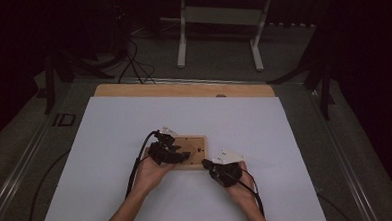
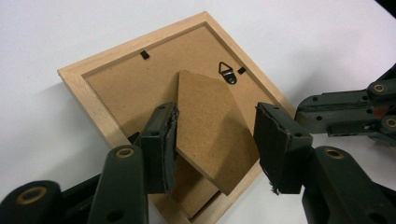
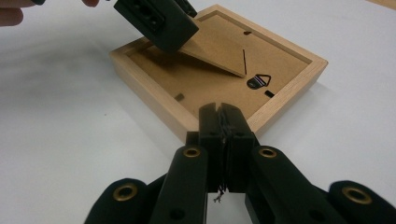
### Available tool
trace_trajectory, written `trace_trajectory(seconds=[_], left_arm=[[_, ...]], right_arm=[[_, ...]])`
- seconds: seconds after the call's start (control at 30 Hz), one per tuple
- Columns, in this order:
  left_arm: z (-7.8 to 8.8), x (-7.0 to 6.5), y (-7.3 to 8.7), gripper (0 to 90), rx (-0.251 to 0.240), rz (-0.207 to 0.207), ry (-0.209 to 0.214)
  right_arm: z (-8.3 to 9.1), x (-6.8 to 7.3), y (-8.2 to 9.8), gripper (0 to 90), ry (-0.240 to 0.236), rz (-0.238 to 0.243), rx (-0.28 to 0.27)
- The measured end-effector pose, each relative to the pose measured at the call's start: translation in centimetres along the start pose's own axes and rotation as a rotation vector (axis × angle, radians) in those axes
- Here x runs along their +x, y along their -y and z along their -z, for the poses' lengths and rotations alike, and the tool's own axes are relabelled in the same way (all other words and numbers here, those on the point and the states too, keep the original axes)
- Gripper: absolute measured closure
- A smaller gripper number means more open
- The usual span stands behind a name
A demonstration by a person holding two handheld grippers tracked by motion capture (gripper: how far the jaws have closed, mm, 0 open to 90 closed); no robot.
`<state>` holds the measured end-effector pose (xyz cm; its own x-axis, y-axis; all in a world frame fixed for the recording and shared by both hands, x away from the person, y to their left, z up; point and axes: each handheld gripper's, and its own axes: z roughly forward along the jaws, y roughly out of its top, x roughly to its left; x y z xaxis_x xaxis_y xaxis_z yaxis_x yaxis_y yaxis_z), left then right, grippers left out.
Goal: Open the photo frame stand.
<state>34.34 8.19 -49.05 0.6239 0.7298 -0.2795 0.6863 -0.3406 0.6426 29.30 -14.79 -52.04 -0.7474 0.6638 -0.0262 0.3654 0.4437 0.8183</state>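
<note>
Centrally in the high view, the picture frame (image 1: 193,151) lies face down on the white table (image 1: 110,144). In the left gripper view, the left gripper (image 2: 215,135) straddles its raised stand flap (image 2: 210,130), jaws apart, one pad touching. In the right gripper view, the right gripper (image 3: 222,114), closed and empty, meets the frame's near edge.

room: dim | floor (image 1: 216,54): grey carpet | white desk frame (image 1: 219,19) | cables (image 1: 134,63)

White board (image 1: 134,123) on wooden table (image 1: 183,88); desk legs (image 1: 181,36) behind.
</note>
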Motion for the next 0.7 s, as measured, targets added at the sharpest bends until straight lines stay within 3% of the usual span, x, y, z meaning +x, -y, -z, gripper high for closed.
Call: trace_trajectory(seconds=[0.4,0.7], left_arm=[[-0.1,-0.3,0.1,52.0,-0.002,-0.040,-0.031],[0.3,-1.2,0.3,52.3,-0.031,-0.122,-0.073]], right_arm=[[0.1,-0.2,-0.1,83.2,0.006,0.001,0.010],[1.2,-1.1,-0.7,78.9,0.024,-0.029,-0.023]])
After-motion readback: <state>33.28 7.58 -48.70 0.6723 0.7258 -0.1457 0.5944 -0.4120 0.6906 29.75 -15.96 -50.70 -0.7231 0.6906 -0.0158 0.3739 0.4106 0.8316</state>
